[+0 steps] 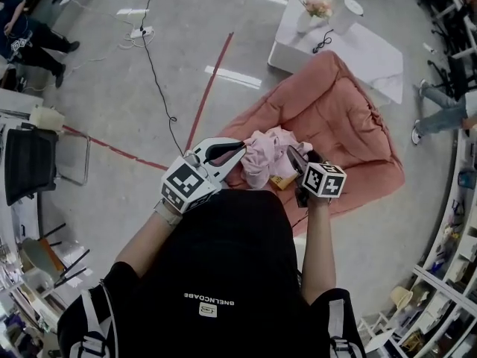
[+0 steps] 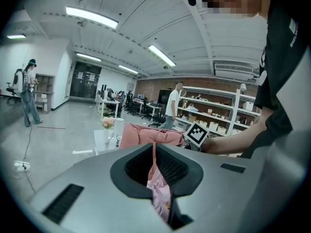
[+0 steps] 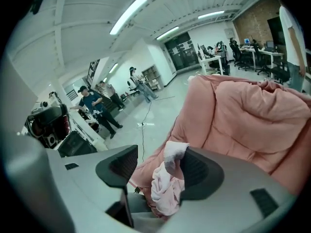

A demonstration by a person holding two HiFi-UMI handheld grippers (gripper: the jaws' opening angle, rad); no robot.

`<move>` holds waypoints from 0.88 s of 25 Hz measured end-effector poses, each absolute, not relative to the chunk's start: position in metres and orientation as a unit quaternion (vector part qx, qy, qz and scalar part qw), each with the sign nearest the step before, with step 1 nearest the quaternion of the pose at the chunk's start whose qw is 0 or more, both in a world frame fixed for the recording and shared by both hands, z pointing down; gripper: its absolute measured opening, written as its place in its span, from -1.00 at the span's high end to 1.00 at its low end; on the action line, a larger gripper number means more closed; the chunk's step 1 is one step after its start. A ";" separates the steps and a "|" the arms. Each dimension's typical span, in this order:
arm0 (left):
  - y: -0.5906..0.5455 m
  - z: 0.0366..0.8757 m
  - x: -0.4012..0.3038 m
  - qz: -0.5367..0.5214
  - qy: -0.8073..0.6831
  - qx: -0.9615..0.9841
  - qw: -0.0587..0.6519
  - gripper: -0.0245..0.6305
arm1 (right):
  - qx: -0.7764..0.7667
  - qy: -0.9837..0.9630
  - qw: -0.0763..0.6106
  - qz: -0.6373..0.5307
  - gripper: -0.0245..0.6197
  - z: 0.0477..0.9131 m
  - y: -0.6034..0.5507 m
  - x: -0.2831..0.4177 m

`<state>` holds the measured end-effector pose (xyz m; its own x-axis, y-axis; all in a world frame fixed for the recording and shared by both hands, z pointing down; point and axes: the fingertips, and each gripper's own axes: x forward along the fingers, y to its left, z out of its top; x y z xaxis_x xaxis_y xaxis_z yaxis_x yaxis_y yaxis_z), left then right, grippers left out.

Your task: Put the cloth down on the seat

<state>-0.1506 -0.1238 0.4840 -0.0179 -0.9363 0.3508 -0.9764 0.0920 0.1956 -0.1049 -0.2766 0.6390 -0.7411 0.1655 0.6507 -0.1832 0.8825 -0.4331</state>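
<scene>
Cloth (image 1: 262, 154) in left gripper (image 1: 237, 152), above seat (image 1: 339, 114) edge

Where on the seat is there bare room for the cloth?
The seat is bare across its middle and back, bordered by its puffed side rolls. Its near edge is crowded: the cloth hangs there between left gripper and right gripper.

Left tongs (image 1: 241, 148) clamp cloth (image 1: 265, 154); right tongs (image 3: 156, 163) apart.
</scene>
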 end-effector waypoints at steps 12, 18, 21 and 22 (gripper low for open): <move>-0.139 0.490 -0.147 0.057 -0.650 0.729 0.207 0.88 | 0.066 -0.891 0.429 0.135 0.09 0.635 -0.274 -0.068; -0.153 0.490 -0.148 0.057 -0.622 0.753 0.207 0.88 | 0.114 -0.891 0.427 0.099 0.09 0.620 -0.286 -0.058; -0.163 0.492 -0.143 0.057 -0.609 0.764 0.205 0.88 | 0.132 -0.896 0.408 0.110 0.09 0.611 -0.294 -0.051; -0.165 0.493 -0.141 0.057 -0.605 0.767 0.205 0.88 | 0.137 -0.898 0.401 0.114 0.09 0.607 -0.295 -0.049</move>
